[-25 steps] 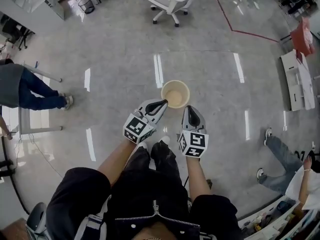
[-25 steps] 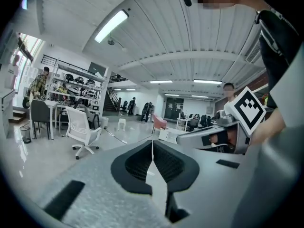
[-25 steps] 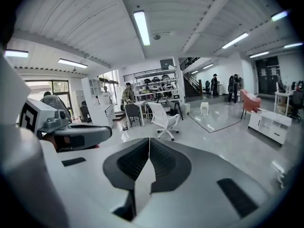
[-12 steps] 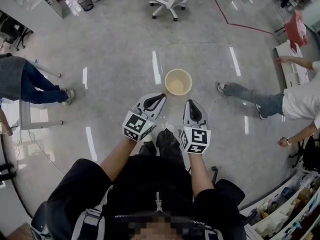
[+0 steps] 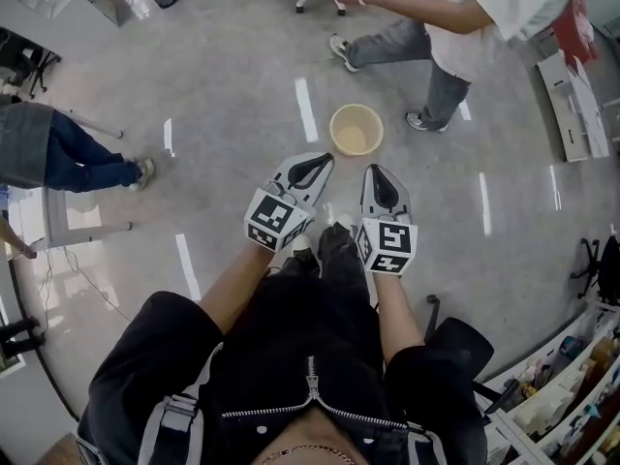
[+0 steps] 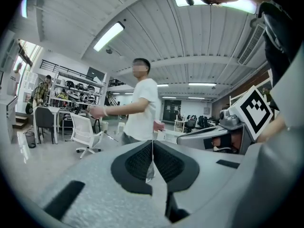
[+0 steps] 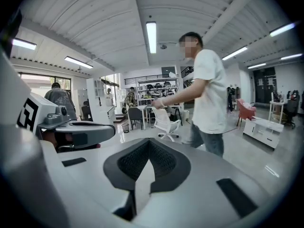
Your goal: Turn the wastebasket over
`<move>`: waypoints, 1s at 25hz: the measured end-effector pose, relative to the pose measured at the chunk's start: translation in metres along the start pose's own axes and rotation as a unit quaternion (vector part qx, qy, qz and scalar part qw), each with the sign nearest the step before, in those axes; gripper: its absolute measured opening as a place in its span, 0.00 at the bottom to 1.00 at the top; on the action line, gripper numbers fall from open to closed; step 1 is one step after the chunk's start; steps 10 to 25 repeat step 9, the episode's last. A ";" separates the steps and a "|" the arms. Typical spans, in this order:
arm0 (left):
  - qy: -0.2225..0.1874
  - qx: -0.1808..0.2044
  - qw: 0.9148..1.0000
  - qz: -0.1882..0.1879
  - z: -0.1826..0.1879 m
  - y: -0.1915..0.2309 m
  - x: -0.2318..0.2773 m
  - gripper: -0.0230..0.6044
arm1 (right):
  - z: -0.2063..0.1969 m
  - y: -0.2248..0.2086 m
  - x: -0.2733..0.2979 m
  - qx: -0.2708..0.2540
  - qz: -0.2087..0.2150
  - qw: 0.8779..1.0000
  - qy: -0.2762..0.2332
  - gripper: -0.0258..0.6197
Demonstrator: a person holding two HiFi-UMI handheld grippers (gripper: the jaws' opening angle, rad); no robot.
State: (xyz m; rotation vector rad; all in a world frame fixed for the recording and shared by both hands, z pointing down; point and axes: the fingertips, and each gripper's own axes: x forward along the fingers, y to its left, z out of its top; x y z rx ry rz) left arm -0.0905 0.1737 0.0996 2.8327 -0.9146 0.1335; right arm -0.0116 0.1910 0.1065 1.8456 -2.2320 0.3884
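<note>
Left gripper (image 5: 315, 168): held out above the floor (image 5: 232, 114), jaws pressed together, nothing between them. Wastebasket (image 5: 333, 130): stands on the floor ahead of both grippers and well apart from their tips, mouth up, apparently empty. Right gripper (image 5: 380, 177): beside the left one, likewise closed and holding nothing. A passer-by (image 5: 494, 8) in a white shirt is walking just beyond the basket. Judgement: no grip is in hand. A mouth-up basket fits either one awaiting inversion or one already righted from mouth-down, and the views cannot settle which. Any further handling would need the jaws parted at the rim.
</note>
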 end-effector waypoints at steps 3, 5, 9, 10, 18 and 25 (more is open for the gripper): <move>-0.001 -0.002 1.000 -0.001 -0.001 -0.001 -0.005 0.06 | -0.001 0.004 -0.003 0.000 -0.001 1.000 0.000 0.05; -0.002 -0.002 1.000 -0.003 -0.002 -0.004 -0.006 0.06 | -0.002 0.006 -0.006 0.000 -0.001 1.000 -0.001 0.05; -0.003 -0.002 1.000 -0.007 -0.003 -0.012 -0.005 0.06 | -0.004 0.007 -0.012 -0.004 0.001 1.000 0.000 0.05; -0.003 -0.002 1.000 -0.007 -0.003 -0.012 -0.005 0.06 | -0.004 0.007 -0.012 -0.004 0.001 1.000 0.000 0.05; -0.003 -0.002 1.000 -0.007 -0.003 -0.012 -0.005 0.06 | -0.004 0.007 -0.012 -0.004 0.001 1.000 0.000 0.05; -0.003 -0.002 1.000 -0.007 -0.003 -0.012 -0.005 0.06 | -0.004 0.007 -0.012 -0.004 0.001 1.000 0.000 0.05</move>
